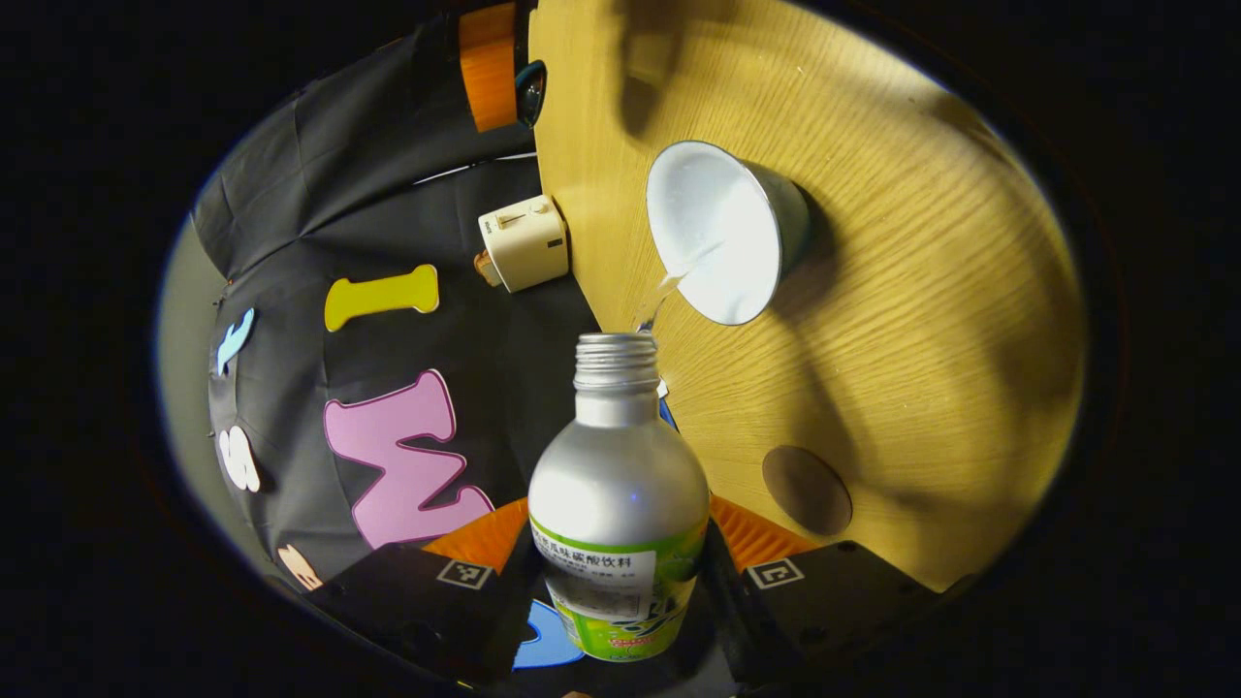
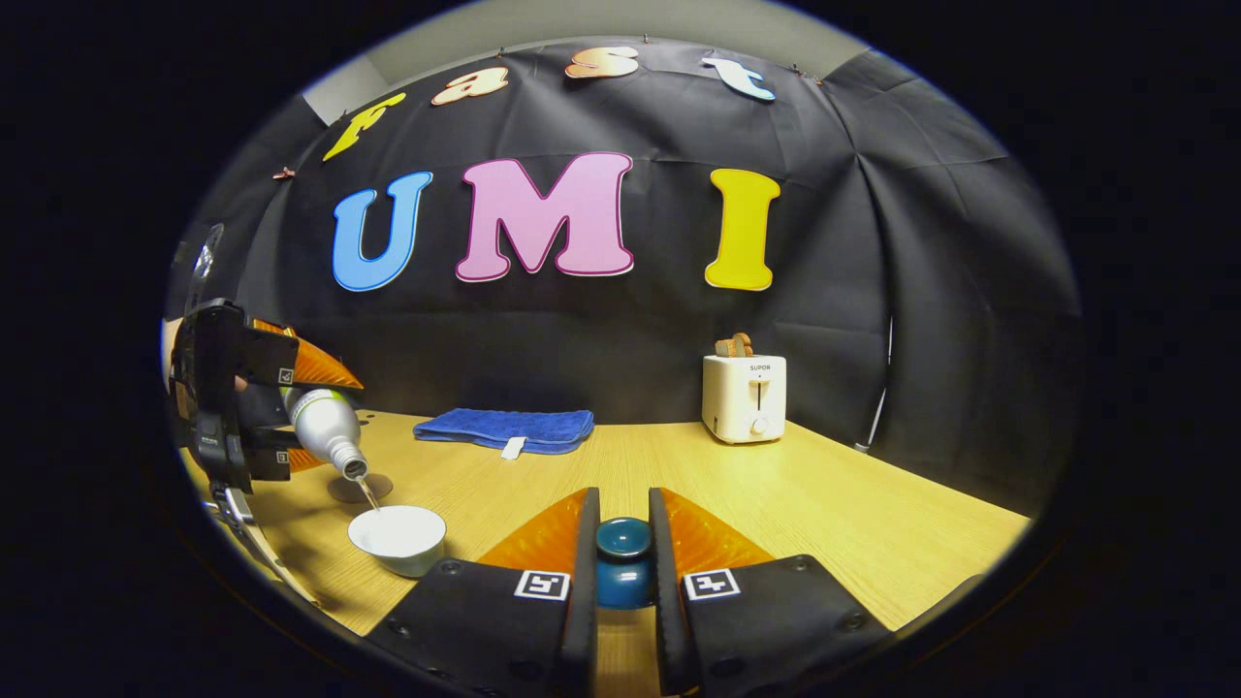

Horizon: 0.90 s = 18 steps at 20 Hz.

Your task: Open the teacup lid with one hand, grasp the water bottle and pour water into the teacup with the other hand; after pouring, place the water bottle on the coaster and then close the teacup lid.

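My left gripper is shut on the silver water bottle, uncapped and tilted, with a thin stream of water running from its mouth into the white teacup. From the right gripper view the same bottle pours down into the teacup on the table's left side, with the left gripper around it. A round brown coaster lies on the wood near the bottle; it is also just behind the cup as the coaster. My right gripper is shut on the dark blue teacup lid, held above the table.
A folded blue towel lies at the back of the wooden table. A white toaster with bread stands at the back right, also seen as the toaster. The table's front edge runs close below the cup.
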Motion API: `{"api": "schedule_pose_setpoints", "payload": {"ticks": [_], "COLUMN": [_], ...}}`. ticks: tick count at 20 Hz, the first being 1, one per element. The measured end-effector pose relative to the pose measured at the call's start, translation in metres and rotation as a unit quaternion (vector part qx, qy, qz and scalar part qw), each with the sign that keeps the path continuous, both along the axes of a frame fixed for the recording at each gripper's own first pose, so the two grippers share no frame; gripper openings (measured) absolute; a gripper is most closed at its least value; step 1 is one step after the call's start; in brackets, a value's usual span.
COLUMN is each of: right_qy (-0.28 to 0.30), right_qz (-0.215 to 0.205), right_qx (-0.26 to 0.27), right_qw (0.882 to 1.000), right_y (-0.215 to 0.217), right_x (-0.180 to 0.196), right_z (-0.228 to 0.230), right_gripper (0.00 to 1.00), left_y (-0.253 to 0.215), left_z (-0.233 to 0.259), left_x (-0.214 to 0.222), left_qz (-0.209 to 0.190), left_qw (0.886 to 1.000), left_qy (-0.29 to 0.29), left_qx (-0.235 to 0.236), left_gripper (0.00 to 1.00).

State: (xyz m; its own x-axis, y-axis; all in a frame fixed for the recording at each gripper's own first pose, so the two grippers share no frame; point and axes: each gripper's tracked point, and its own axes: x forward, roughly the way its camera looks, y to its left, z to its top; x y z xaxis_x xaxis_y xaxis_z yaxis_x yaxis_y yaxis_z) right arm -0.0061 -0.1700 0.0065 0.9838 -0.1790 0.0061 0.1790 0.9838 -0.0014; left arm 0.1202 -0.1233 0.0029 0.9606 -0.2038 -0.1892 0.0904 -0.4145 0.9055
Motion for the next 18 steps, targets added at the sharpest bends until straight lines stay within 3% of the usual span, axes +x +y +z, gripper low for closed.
{"api": "schedule_pose_setpoints", "payload": {"ticks": [12, 18], "right_qy": [-0.001, -0.001], "right_qz": [-0.005, -0.003], "right_qx": [0.000, 0.000], "right_qw": [1.000, 1.000], "right_y": [-0.0024, -0.0009], "right_x": [0.0000, 0.0007], "right_z": [0.0003, -0.0003], "right_gripper": [0.28, 0.28], "left_y": [-0.0069, -0.0078], "left_z": [0.0005, 0.0023], "left_x": [-0.0070, -0.0058], "left_qz": [-0.020, -0.024], "left_qw": [0.997, 0.997], "left_qy": [-0.011, -0.016], "left_qx": [0.070, 0.078], "left_gripper": [0.80, 0.80]}}
